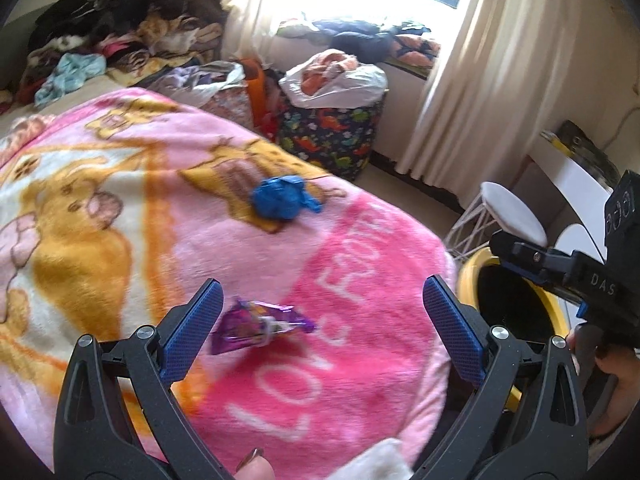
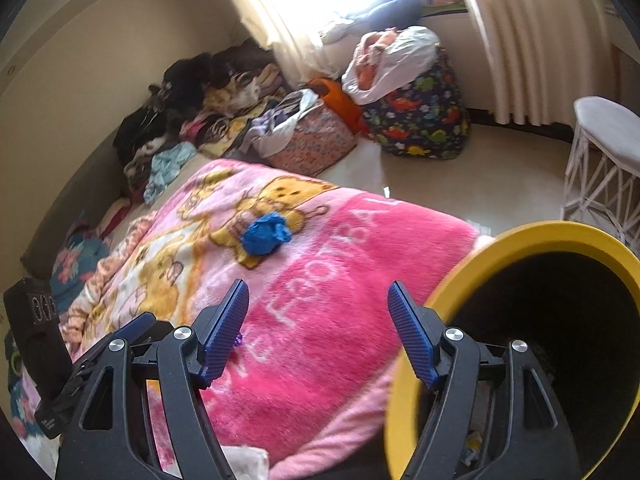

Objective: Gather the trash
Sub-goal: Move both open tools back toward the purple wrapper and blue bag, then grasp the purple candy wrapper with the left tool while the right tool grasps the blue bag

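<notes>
Left gripper [image 1: 320, 312] has its blue pads [image 1: 192, 332] spread wide with nothing pinched. A crinkly purple wrapper [image 1: 260, 324] lies flat on the blanket between them, closer to the left pad and not touching either one. Right gripper [image 2: 318, 328] is splayed open too and holds nothing; just pink blanket shows in its gap, and its right finger sits just in front of the yellow rim of the bin [image 2: 520, 236], which is black inside and stands right against the bed's edge.

Further up the bed, a scrunched blue wad [image 1: 280, 198] that looks like plastic rests on the teddy bear print, well apart from both grippers.

The surface is a fuzzy pink blanket [image 1: 360, 280] with white lettering, something like "LOVE FOOTBALL", though part of it is cut off. The right gripper's body reads "DAS" in the left view.

Room-wise: a heap of clothes [image 1: 120, 20] at the far end of the bed, a dinosaur-print bag [image 1: 332, 136] stuffed with laundry, cream curtains [image 1: 492, 60] over a blown-out bright window, and a white stool [image 1: 508, 212].
</notes>
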`<state>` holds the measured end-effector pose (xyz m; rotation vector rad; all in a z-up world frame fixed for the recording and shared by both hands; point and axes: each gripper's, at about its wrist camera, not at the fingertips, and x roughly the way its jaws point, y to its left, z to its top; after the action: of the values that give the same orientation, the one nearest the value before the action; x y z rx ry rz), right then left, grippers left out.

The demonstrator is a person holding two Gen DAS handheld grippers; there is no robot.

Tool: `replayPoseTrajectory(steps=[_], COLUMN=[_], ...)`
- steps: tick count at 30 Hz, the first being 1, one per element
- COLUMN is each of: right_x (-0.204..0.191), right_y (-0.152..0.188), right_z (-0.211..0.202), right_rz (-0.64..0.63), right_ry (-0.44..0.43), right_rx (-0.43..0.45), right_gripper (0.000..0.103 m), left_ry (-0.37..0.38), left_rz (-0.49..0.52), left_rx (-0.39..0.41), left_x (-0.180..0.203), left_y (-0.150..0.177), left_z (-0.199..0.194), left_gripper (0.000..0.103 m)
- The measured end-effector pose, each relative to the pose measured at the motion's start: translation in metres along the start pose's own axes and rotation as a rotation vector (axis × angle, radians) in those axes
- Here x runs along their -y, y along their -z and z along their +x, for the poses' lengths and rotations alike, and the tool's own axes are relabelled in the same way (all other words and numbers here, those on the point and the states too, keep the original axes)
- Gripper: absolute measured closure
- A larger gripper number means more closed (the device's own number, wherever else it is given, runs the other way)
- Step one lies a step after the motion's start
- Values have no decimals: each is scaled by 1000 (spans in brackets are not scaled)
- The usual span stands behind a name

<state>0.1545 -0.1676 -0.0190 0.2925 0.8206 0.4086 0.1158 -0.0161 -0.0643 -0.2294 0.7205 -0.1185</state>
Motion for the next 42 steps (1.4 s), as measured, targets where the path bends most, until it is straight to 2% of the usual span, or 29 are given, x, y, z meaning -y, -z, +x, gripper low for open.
replayPoseTrajectory(steps=[9, 14, 28, 35, 36, 41, 42], right_x=[-33, -44, -71, -71, -70, -62, -60], right_y=[-18, -25, -48, -56, -55, -46, -45], right_z=[63, 99, 197, 235, 238, 237, 232], right_rz=[-80, -111, -196, -173, -169, -155, -150], right_ry=[-27, -33, -2, 0, 0, -31, -33], right_rx=[-78, -119, -215, -266, -278, -280, -273], right_gripper=[34, 34, 28, 28, 30, 75, 77], left_ry=[-21, 2, 69, 93, 93, 102, 103], left_rz=[-62, -77, -51, -46, -45, -56, -58], left_rx=[-55, -92, -182, -192, -192, -192, -191], left_x=[-44, -56, -52, -45, -44, -43, -44], left_y=[11, 17, 30, 32, 33, 34, 34], left_z=[14, 27, 60, 63, 64, 60, 60], left_gripper=[12, 21, 62, 65, 65, 67, 70])
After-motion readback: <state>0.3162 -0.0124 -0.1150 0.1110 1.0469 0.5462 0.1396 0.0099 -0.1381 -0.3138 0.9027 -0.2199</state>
